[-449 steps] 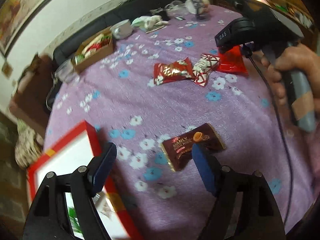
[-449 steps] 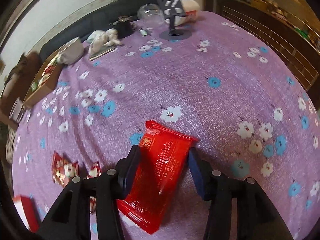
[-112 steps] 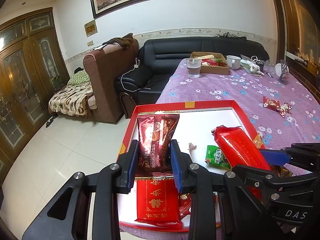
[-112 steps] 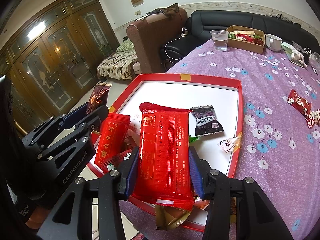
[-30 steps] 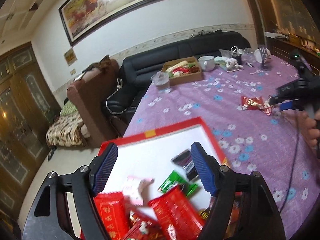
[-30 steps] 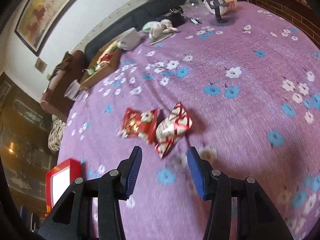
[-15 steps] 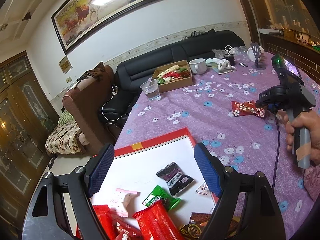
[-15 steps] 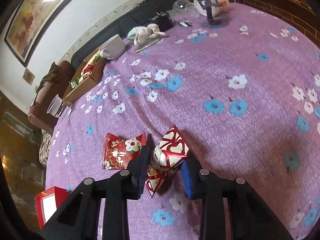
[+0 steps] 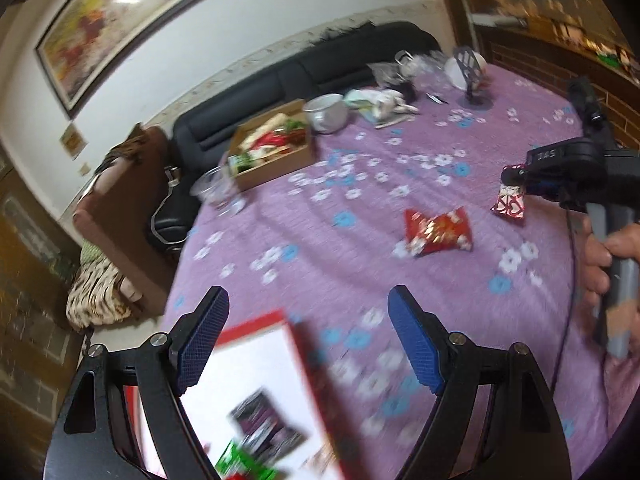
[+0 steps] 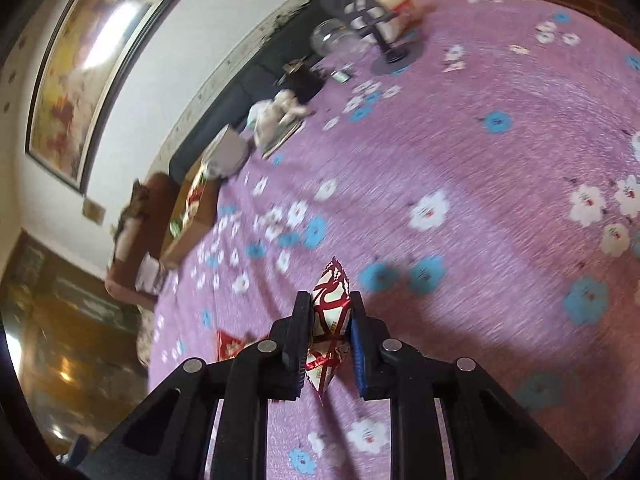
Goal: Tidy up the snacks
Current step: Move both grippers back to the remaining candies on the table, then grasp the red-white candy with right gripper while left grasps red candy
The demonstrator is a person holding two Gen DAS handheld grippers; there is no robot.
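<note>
Right tool [image 10: 329, 332] just closed on the red-white candy [image 10: 330, 312], so it's ready for the tray [image 9: 256, 356]. Left tool [image 9: 308, 336] gapes empty; red packet [image 9: 438, 230] still on counter [image 9: 360, 264].

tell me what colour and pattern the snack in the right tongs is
Red and white, a shiny wrapper with heart-like shapes; the right wrist view shows it best, pinched in the right tongs.

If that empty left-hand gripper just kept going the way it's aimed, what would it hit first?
Probably the flowered purple tablecloth just beyond the red tray. The left gripper tilts downward, jaws wide apart and empty. The red snack packet lies farther on and to the right; blur makes depth uncertain.
</note>
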